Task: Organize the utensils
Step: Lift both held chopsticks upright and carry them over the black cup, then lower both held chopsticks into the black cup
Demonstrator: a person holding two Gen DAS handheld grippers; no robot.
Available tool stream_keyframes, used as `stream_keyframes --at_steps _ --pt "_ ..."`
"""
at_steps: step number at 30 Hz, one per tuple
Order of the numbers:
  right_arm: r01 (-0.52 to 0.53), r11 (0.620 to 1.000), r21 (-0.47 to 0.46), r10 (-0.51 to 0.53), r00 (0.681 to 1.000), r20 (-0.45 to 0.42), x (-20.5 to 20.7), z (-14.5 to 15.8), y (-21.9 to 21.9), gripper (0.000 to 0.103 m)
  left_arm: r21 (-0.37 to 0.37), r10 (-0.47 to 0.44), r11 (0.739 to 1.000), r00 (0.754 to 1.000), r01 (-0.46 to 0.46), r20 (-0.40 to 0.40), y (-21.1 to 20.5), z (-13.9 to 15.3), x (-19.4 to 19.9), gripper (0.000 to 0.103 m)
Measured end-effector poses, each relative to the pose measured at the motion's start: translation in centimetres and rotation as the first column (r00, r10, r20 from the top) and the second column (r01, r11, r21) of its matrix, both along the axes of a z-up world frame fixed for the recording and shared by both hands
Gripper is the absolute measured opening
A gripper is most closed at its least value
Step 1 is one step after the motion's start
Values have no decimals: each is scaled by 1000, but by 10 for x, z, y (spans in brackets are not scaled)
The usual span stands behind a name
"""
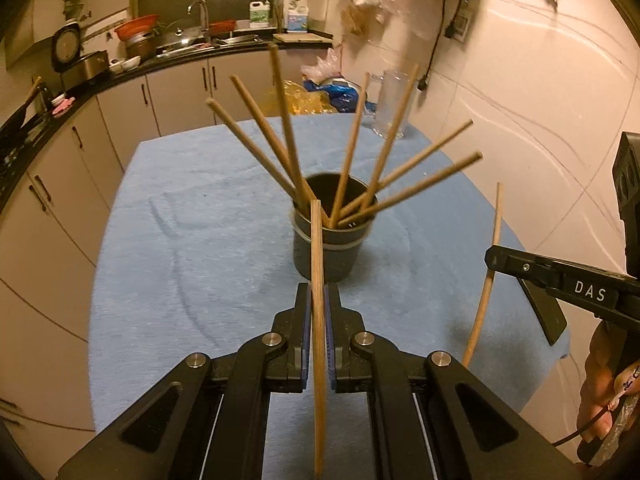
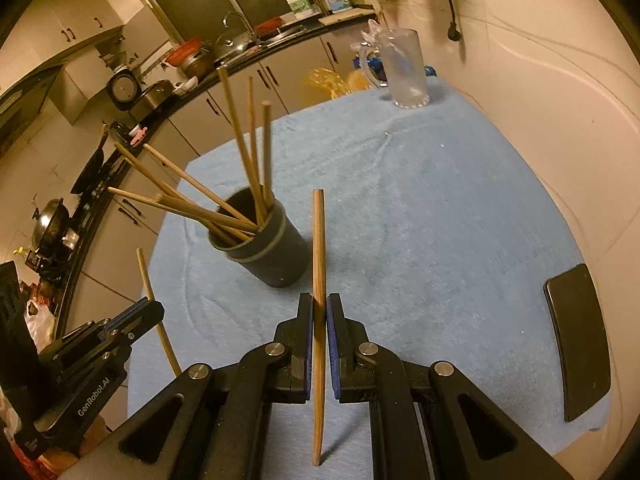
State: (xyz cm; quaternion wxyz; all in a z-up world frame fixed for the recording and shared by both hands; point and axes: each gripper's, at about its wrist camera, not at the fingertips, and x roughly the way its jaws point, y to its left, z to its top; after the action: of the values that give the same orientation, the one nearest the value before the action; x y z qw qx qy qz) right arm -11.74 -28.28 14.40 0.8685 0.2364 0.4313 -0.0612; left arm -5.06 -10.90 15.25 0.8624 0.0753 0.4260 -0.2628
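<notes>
Warm, dim indoor light through two fisheye lenses.

Everything I see carries a yellow-orange cast; the wall [image 1: 520, 80] at the right of both frames glows brightest, while the corners fall off to black where the lens circle ends. Straight edges bow hard near the frame borders, the counter [image 1: 60, 112] curving along the left. The chopsticks in the cup [image 1: 332, 152] look slightly smeared by motion in my left view. My right view shows a soft shadow on the blue cloth [image 2: 440, 220] beside the cup [image 2: 276, 256]. The far kitchen at the top stays murky and grainy.
</notes>
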Motion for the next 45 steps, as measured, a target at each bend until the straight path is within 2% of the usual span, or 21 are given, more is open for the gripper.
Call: stream_keyframes --at_steps 15,31,36,45 --pt "-22 999 -35 25 996 86 -7 30 6 7 -33 30 999 996 -27 82 15 36 -13 6" --pt "-23 998 -60 32 987 155 -7 56 2 7 -68 67 996 987 -58 143 24 70 -9 6" --pt "-4 998 -69 16 983 185 -10 72 -8 7 -97 74 994 984 -59 162 27 90 -6 6" --pt "9 994 -110 23 959 284 -7 123 -18 7 -154 64 987 978 -34 197 26 136 2 6"
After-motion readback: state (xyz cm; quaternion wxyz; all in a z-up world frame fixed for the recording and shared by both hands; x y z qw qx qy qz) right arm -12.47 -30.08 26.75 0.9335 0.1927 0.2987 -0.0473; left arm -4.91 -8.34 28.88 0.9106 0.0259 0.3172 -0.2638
